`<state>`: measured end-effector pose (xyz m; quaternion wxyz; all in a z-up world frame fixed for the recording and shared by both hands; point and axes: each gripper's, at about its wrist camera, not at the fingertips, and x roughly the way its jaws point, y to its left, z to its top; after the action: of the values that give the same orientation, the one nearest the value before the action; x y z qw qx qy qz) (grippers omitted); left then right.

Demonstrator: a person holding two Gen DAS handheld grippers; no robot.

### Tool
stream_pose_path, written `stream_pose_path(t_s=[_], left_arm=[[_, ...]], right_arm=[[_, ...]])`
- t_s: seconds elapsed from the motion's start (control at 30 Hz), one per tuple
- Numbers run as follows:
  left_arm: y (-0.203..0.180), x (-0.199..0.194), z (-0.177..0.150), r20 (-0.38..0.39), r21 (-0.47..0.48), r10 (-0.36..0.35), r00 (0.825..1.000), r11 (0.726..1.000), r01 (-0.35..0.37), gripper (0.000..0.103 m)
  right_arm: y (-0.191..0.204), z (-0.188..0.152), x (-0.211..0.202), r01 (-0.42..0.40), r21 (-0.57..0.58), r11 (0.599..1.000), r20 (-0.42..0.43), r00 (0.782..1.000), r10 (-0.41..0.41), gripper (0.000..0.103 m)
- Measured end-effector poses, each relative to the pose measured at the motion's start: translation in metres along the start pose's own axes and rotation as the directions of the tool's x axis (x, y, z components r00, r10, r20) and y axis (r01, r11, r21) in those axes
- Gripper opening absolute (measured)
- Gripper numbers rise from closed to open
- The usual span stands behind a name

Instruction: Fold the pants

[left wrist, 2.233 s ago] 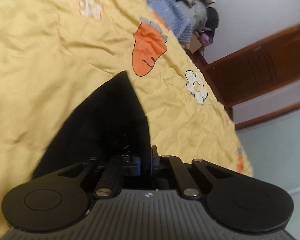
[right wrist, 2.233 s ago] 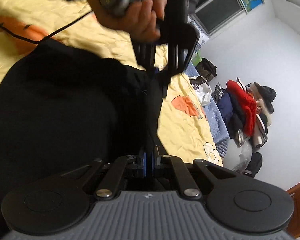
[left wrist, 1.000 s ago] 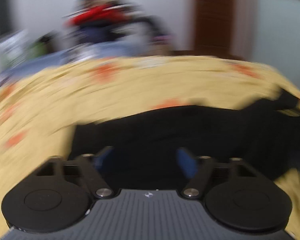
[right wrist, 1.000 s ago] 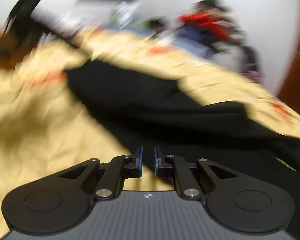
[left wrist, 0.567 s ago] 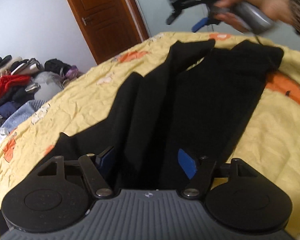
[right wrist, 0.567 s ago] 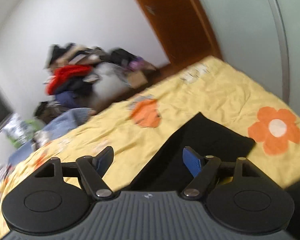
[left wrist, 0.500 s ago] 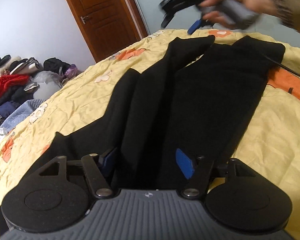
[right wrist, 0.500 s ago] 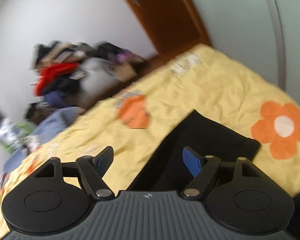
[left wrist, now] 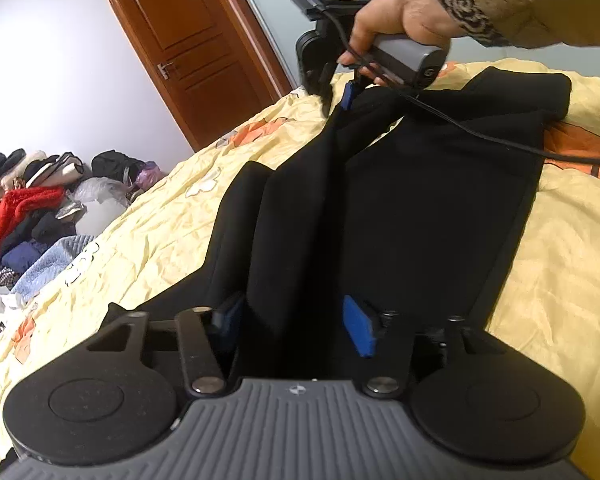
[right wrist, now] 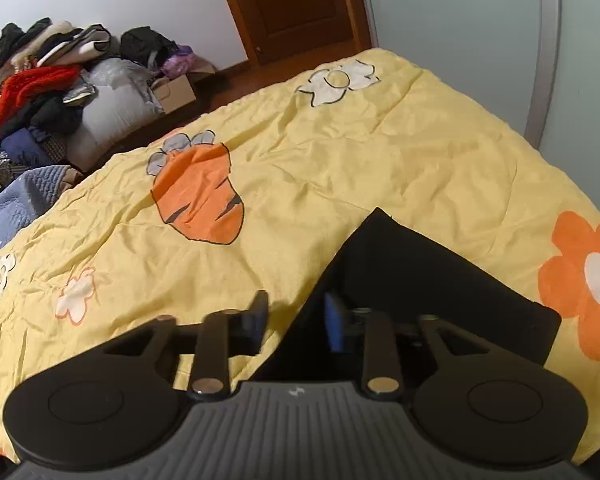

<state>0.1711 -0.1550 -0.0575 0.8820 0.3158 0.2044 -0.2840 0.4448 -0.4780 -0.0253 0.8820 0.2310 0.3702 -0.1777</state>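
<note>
Black pants lie lengthwise on a yellow bedspread, running away from my left gripper. That gripper is open, its blue pads either side of a raised fold at the near end. The right gripper, held in a hand, sits at the far end of the pants over a lifted edge. In the right wrist view my right gripper is open, straddling the left edge of a black corner of the pants.
A pile of clothes and a cardboard box lie on the floor beyond the bed. A wooden door stands behind. A black cable trails from the right gripper across the pants.
Both grippers let go of the pants, swung round and opened. The left has settled at the near end; the right has come down to the far end, jaws narrowing around the edge.
</note>
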Motion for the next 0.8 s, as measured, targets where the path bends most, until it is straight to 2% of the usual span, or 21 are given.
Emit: stream_pose_path(t_s=[0.13,0.27,0.3,0.47,0.6,0.67,0.73,0.8], left_arm=[[0.001,0.001,-0.001,-0.011,-0.013,-0.001,1.000,1.000,0.001,0.037],[0.006,0.000,0.000,-0.020,-0.052,0.017,1.000,0.999,-0.018,0.018],[0.008,-0.002,0.000,-0.016,-0.068,0.018,1.000,0.997,-0.019,0.016],[0.008,-0.011,0.002,0.006,-0.095,0.026,1.000,0.995,-0.025,0.013],[0.007,-0.010,0.003,-0.011,-0.102,0.028,1.000,0.994,-0.029,0.013],[0.007,-0.011,0.003,-0.018,-0.100,0.034,0.999,0.994,-0.036,0.013],[0.005,-0.009,0.002,-0.034,-0.094,0.039,0.999,0.995,-0.042,0.014],[0.002,-0.007,0.001,-0.052,-0.073,0.041,0.998,0.996,-0.045,0.021]], right_arm=[[-0.023,-0.008,-0.033,-0.050,0.049,0.998,0.080,0.996,0.046,0.009],[-0.051,-0.021,-0.079,-0.125,0.080,0.989,0.155,0.982,0.112,0.009],[-0.060,-0.026,-0.092,-0.145,0.087,0.985,0.173,0.977,0.129,0.009],[-0.101,-0.039,-0.137,-0.166,0.122,0.978,0.241,0.961,0.133,0.005],[-0.122,-0.034,-0.144,-0.186,0.181,0.966,0.241,0.960,0.140,0.005],[-0.128,-0.033,-0.140,-0.237,0.234,0.943,0.230,0.956,0.183,0.006],[-0.131,-0.033,-0.125,-0.294,0.296,0.909,0.196,0.950,0.244,0.013],[-0.132,-0.035,-0.108,-0.312,0.360,0.879,0.180,0.948,0.263,0.019]])
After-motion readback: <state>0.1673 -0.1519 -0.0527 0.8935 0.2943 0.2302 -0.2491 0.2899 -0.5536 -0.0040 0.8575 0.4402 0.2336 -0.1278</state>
